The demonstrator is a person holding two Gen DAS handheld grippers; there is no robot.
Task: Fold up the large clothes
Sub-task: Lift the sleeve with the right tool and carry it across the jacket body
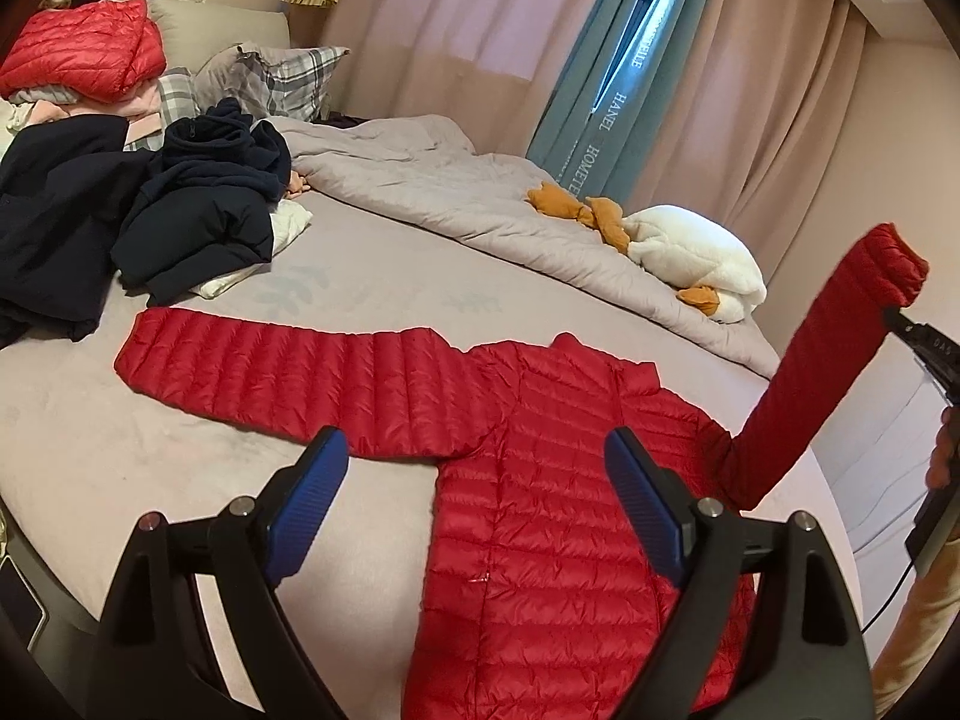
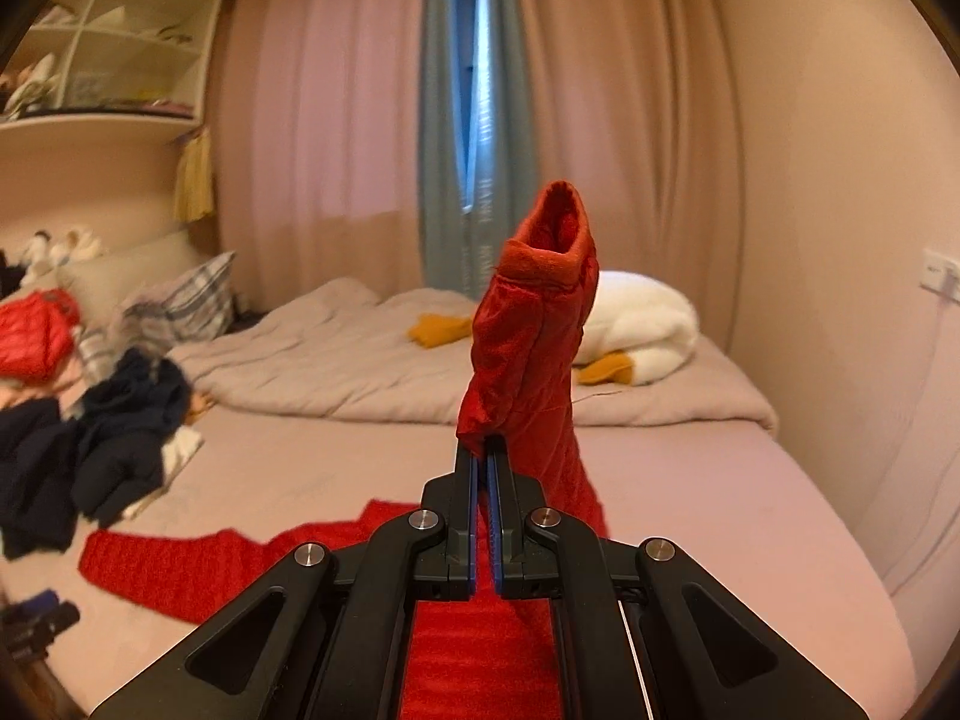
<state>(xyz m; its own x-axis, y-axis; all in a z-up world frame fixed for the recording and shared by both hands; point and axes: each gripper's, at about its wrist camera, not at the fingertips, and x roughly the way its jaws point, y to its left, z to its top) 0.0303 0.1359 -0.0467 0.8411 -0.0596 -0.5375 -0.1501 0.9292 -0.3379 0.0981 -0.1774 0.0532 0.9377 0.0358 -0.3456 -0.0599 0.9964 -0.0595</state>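
A red quilted down jacket [image 1: 540, 480] lies flat on the bed, one sleeve [image 1: 270, 372] stretched out to the left. My left gripper [image 1: 480, 492] is open and empty, hovering over the jacket's body. My right gripper [image 2: 483, 450] is shut on the jacket's other sleeve [image 2: 528, 348] near the cuff and holds it up off the bed. In the left wrist view that raised sleeve [image 1: 828, 372] rises at the right, with the right gripper [image 1: 900, 324] at its cuff. The flat sleeve also shows in the right wrist view [image 2: 210, 564].
A pile of dark navy clothes [image 1: 150, 210] lies at the left. A folded red jacket [image 1: 84, 54] sits on a stack by the plaid pillows [image 1: 282, 78]. A grey quilt [image 1: 480, 198] and a white plush goose [image 1: 696, 258] lie at the far side. Curtains [image 2: 336, 120] hang behind.
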